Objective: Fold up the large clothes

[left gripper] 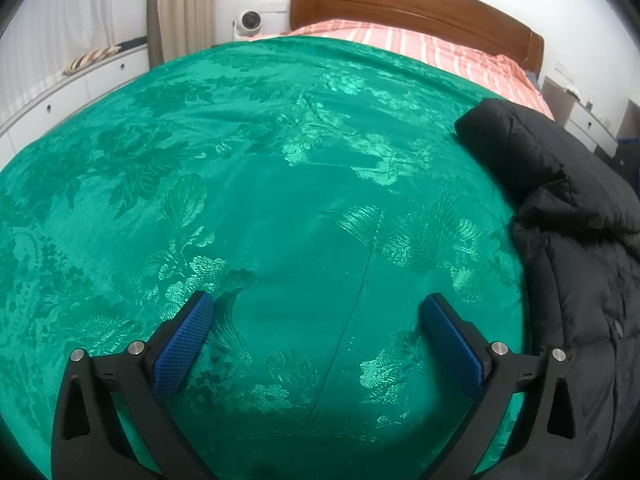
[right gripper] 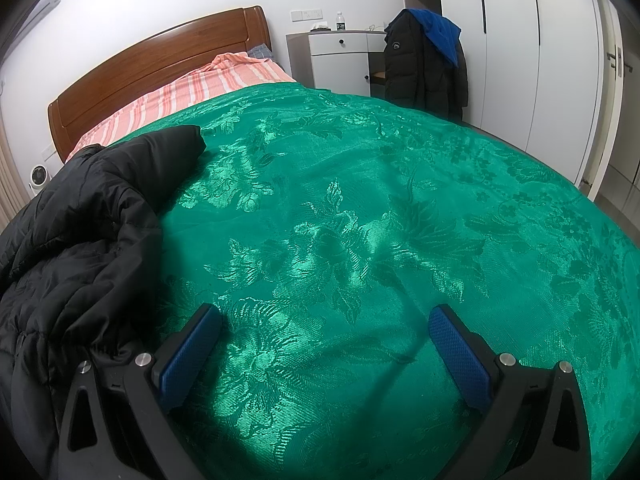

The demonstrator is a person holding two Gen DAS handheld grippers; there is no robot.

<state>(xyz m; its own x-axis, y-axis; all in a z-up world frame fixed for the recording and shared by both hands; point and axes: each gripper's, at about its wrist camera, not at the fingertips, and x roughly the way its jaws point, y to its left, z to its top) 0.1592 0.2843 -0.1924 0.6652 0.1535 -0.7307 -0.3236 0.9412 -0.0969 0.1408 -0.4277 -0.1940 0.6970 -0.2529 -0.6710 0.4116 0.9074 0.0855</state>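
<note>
In the left wrist view, a white drawer unit (left gripper: 60, 96) is running along the wall at the far left, with a small white camera (left gripper: 248, 22) sitting beside the wooden headboard (left gripper: 416, 4). The left gripper (left gripper: 316, 316) is hovering over the green floral bedspread (left gripper: 240, 200), its blue-padded jaws standing wide apart with nothing between them. At the right edge of that view, the black puffer jacket (left gripper: 568, 220) is lying in a crumpled heap on the bedspread, one sleeve reaching toward the striped pink sheet (left gripper: 420, 44). In the right wrist view the same jacket (right gripper: 72, 232) is lying at the left, bunched just beside the left finger of the right gripper (right gripper: 325, 320), though whether they are touching is unclear. This gripper's jaws are likewise spread apart over bare bedspread, gripping nothing. Farther right, a white nightstand (right gripper: 340, 56) is standing against the wall, and another dark coat (right gripper: 424, 68) with a blue garment (right gripper: 440, 36) on top is hanging before the white wardrobe (right gripper: 520, 60).
</note>
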